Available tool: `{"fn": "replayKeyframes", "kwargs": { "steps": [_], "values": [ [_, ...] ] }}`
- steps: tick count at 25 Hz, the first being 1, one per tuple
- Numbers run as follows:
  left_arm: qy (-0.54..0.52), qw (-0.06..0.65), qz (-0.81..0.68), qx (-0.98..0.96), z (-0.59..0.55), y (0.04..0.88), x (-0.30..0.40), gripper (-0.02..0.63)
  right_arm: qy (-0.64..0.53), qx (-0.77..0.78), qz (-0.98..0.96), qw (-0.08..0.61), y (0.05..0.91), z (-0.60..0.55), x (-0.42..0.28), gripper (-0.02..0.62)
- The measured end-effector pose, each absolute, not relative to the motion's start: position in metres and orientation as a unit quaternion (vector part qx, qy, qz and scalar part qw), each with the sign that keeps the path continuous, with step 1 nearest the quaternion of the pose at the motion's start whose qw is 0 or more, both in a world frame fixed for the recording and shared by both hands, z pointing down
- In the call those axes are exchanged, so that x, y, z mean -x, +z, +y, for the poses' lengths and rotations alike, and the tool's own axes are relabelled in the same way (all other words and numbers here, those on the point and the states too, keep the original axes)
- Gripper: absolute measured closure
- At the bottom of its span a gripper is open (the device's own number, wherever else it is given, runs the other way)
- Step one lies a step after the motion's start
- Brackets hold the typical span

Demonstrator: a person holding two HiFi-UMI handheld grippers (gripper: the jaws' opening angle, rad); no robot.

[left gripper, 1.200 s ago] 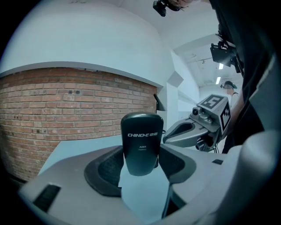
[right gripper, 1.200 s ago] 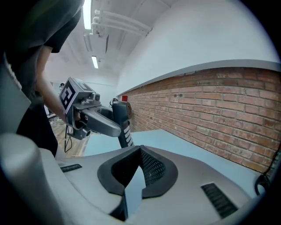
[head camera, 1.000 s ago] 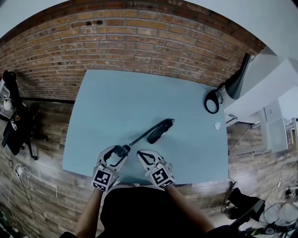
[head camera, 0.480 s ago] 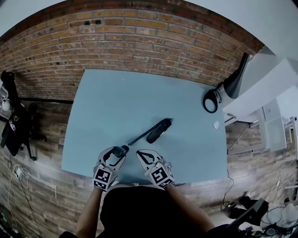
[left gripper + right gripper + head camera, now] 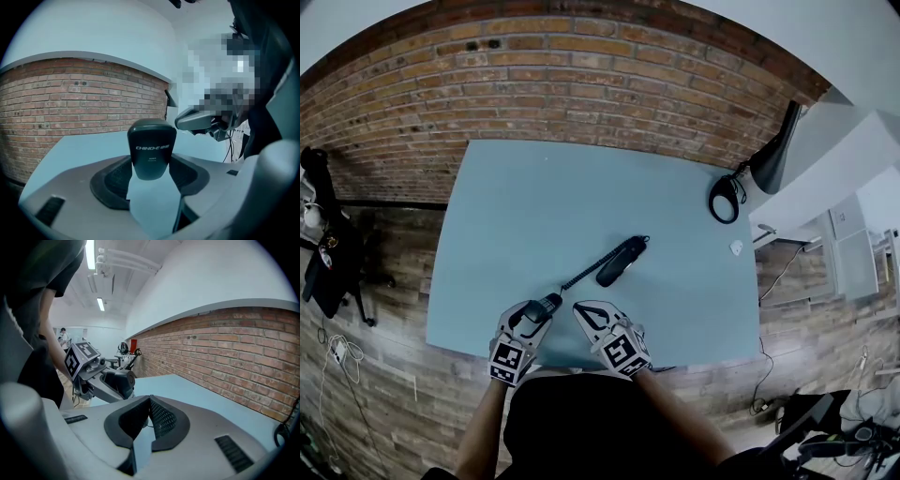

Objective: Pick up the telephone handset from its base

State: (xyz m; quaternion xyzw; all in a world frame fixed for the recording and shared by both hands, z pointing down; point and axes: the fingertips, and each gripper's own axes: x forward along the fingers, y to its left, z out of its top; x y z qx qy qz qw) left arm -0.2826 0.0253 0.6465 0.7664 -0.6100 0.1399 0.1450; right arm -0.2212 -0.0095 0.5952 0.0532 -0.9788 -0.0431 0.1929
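Scanning from the left of the head view, we see a black chair (image 5: 328, 258) on the wood-patterned floor (image 5: 384, 375), next to the pale blue table (image 5: 544, 202) that stands against the brick wall (image 5: 534, 84).

At the table's near edge, our left gripper (image 5: 542, 309) is clamped on the telephone handset (image 5: 547, 304). In the left gripper view, the two dark pads press on either side of a black rounded end (image 5: 151, 147) printed CHINO-E, which stands up between them over the blue tabletop. We cannot tell from these views whether the handset touches the table.

From the handset, a black coiled cord (image 5: 583, 274) runs up and to the right across the table to the base (image 5: 622, 261). The base is a slim black body lying flat near the middle of the table, well apart from the handset.

Just beside the left gripper sits our right gripper (image 5: 585, 310), also at the near edge. In the right gripper view, its pads (image 5: 159, 417) meet at the tips with nothing between them. Beyond them, that view shows the left gripper with its marker cube (image 5: 82, 357).

Farther right, a small white object (image 5: 737, 247) lies near the table's right edge. Beyond it, at the far right corner, the round black foot (image 5: 726, 202) of a dark lamp (image 5: 776, 159) rests on the table, and the shade leans off to the right.
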Motion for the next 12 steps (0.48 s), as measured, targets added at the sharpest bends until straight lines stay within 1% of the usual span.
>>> {"fn": "replayKeyframes", "kwargs": {
  "steps": [12],
  "values": [
    [0.128,0.123,-0.608,-0.774,0.025,0.629,0.281,0.33,-0.04,-0.017,-0.981,0.191,0.594,0.01,0.234,0.581]
  ]
}}
